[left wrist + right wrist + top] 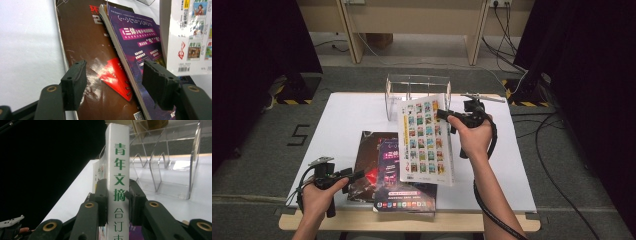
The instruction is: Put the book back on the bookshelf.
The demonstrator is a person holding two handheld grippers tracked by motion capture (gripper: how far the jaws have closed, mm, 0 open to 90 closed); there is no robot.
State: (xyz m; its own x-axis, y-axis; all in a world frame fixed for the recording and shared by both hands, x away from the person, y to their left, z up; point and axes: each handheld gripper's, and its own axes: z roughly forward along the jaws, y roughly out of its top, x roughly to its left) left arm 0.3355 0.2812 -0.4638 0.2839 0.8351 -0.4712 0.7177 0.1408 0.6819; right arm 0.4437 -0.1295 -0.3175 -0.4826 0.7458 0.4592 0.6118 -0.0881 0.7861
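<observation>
My right claw [117, 195] is clamped on the white book's [424, 137] spine, book lifted off the pile, and next I judge I must stand it in the clear rack [414, 92] just beyond, while my left claw [113, 82] hangs open.

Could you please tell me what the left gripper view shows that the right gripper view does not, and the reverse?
The left gripper view alone gives the brown magazine under the purple book's cover, framed by the open left hand-held gripper. The right gripper view alone gives the clear acrylic rack and the right hand-held gripper clamped on the white book's spine. Both show the white book and the white table.
</observation>
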